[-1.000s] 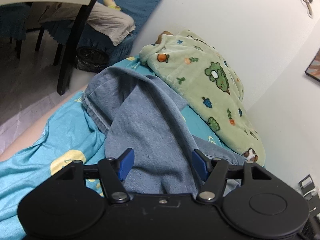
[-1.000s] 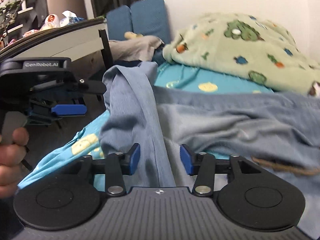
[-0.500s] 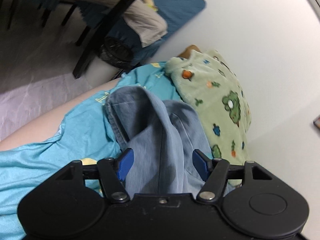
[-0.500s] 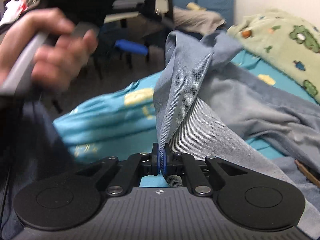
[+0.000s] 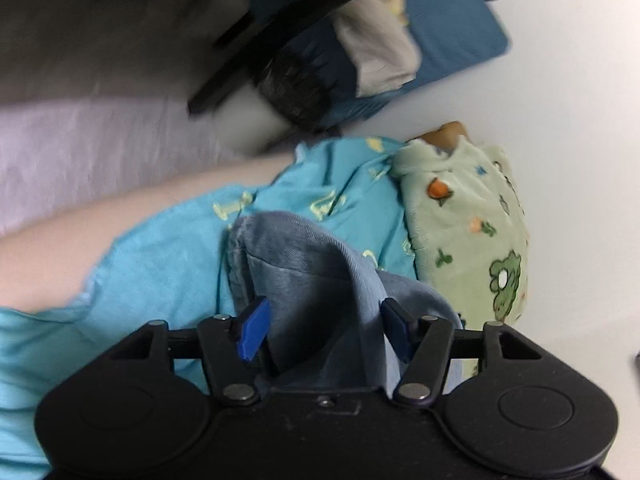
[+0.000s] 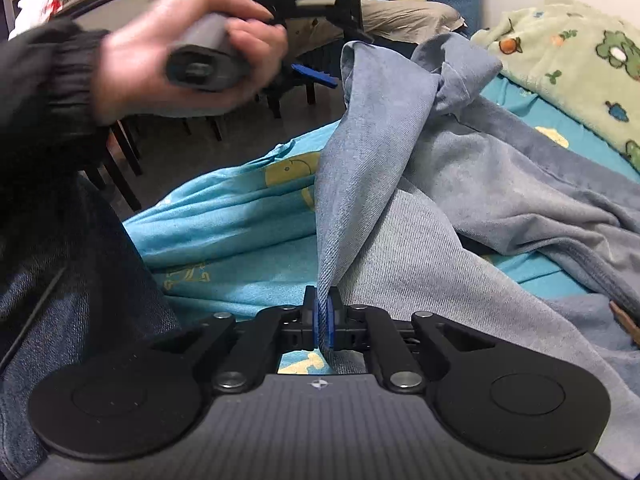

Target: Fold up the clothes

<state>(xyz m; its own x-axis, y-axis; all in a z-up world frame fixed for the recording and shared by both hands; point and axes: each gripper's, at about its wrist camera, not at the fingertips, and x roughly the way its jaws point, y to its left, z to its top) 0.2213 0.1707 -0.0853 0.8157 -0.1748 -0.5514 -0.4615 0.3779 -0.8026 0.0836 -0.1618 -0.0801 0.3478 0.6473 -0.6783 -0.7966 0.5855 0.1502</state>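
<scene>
Two wrist views over a bed w/ a turquoise sheet (image 6: 224, 216) printed w/ yellow cartoon shapes. The task's thing, a pair of light blue denim jeans (image 6: 460, 216), lies crumpled across the sheet, one part pulled up into a tall peak. Right gripper (image 6: 325, 320), bottom centre of its own view, has its blue pads pressed together, clamped on a narrow fold of the denim; the cloth rises from the pads in a taut wedge toward a bunched knot higher up. Upper left of that view, the person's left hand (image 6: 188, 52) in a dark ribbed sleeve grips a grey handle; it is motion-blurred, w/ one blue finger of its tool visible just beside the raised denim edge. In the left wrist view, the left gripper (image 5: 326, 332) has its jaws apart and closing, w/ a hump of denim (image 5: 316, 280) sitting between the blue fingers (image 5: 253, 330); whether the pads touch the cloth I cannot tell. A pale green fleece blanket (image 5: 472, 232) w/ cartoon animals and carrots lies bunched at the wall side of the bed, beside the jeans. Beyond the bed: blurred dark table legs, a blue cushion (image 5: 452, 36) against the white wall, and beige cloth draped near it.
</scene>
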